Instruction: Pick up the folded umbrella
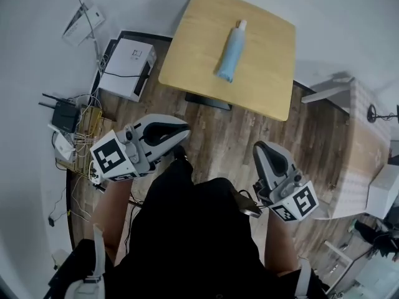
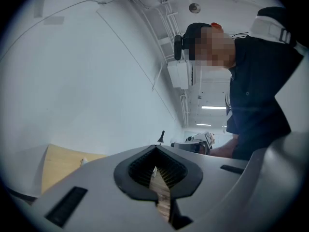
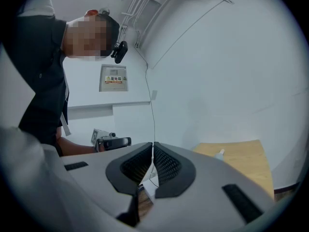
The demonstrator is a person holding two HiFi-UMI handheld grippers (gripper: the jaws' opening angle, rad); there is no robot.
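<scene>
The folded umbrella (image 1: 232, 52) is light blue with a white end and lies on the square wooden table (image 1: 193, 42), far ahead of both grippers. My left gripper (image 1: 182, 130) is low over the wood floor at the person's left, pointing towards the table, shut with nothing in it. My right gripper (image 1: 261, 147) is on the other side, also shut and empty. In the left gripper view the jaws (image 2: 155, 149) meet at the tips, and only the umbrella's white end (image 2: 82, 161) shows. In the right gripper view the jaws (image 3: 153, 145) are pressed together, and the umbrella's white end (image 3: 220, 153) shows on the table (image 3: 248, 161).
A white box (image 1: 128, 67) stands on the floor left of the table. A router with tangled cables (image 1: 72, 120) lies by the left wall. A light wooden desk (image 1: 368, 154) and white furniture stand at the right. The person's dark clothing fills the lower middle.
</scene>
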